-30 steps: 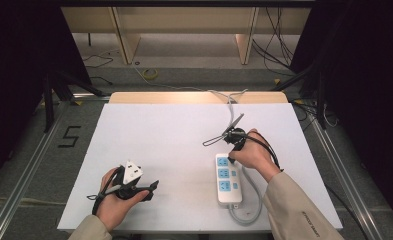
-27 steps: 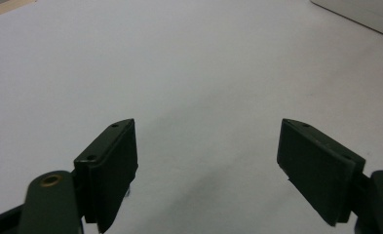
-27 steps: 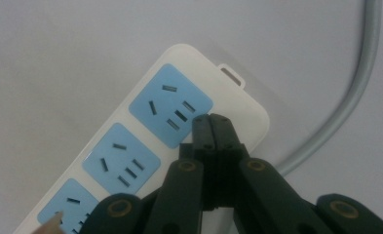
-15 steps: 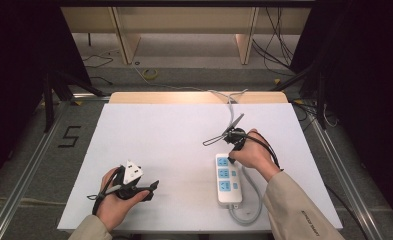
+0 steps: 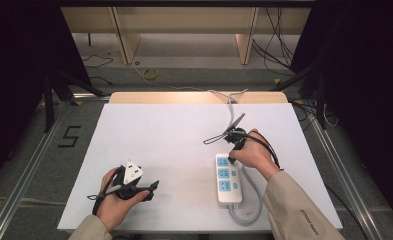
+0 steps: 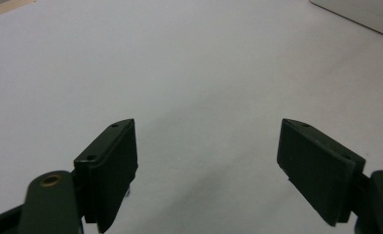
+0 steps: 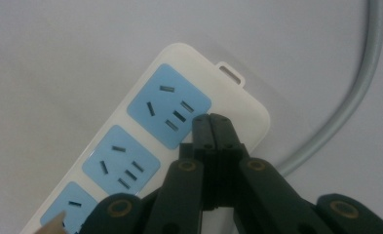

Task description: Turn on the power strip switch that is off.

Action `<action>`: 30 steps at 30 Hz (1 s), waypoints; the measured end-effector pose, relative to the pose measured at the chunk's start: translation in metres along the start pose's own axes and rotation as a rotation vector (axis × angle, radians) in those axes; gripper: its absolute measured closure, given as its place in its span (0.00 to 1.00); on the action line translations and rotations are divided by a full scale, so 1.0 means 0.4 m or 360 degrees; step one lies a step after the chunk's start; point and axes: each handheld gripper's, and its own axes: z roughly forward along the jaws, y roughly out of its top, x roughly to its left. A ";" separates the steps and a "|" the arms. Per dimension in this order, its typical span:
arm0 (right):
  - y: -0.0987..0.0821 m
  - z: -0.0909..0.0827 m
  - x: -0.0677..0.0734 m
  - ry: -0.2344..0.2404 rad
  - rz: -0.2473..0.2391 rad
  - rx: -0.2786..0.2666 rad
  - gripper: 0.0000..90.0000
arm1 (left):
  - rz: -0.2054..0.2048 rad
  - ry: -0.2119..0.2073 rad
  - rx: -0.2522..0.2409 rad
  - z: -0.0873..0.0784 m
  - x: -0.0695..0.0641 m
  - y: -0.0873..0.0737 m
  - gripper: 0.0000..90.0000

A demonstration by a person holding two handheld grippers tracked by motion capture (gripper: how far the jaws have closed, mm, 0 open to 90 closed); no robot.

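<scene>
A white power strip (image 5: 228,180) with three blue socket panels lies lengthwise on the white table (image 5: 174,135), right of centre. My right gripper (image 5: 232,160) points down at its far end. In the right gripper view the gripper (image 7: 211,119) is shut with nothing between the jaws. Its tips sit over the strip's white body (image 7: 238,105), just beside the end socket (image 7: 169,105); whether they touch it I cannot tell. My left gripper (image 5: 151,190) rests in the hand near the table's front left. Its jaws stand wide open (image 6: 207,124) over bare table.
The strip's grey cable (image 5: 251,200) loops off its near end at the table's front edge and runs along its right side (image 7: 359,87). A corner of the strip (image 6: 359,9) lies far ahead of the left gripper. Beyond the table are wooden legs and loose floor cables (image 5: 149,74).
</scene>
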 end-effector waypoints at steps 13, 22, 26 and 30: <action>0.000 0.002 -0.005 -0.0112 -0.0026 -0.0092 1.00 | 0.0000 0.0001 0.0005 0.003 0.003 -0.001 0.25; -0.003 -0.005 0.000 -0.0094 -0.0032 -0.0079 1.00 | 0.0003 0.0002 0.0003 0.001 0.002 0.000 0.25; -0.004 -0.006 -0.001 -0.0085 -0.0039 -0.0074 1.00 | 0.0000 0.0001 0.0007 0.003 0.003 -0.001 0.25; -0.003 -0.007 -0.001 -0.0081 -0.0038 -0.0069 1.00 | 0.0000 0.0000 0.0006 0.003 0.003 -0.001 0.25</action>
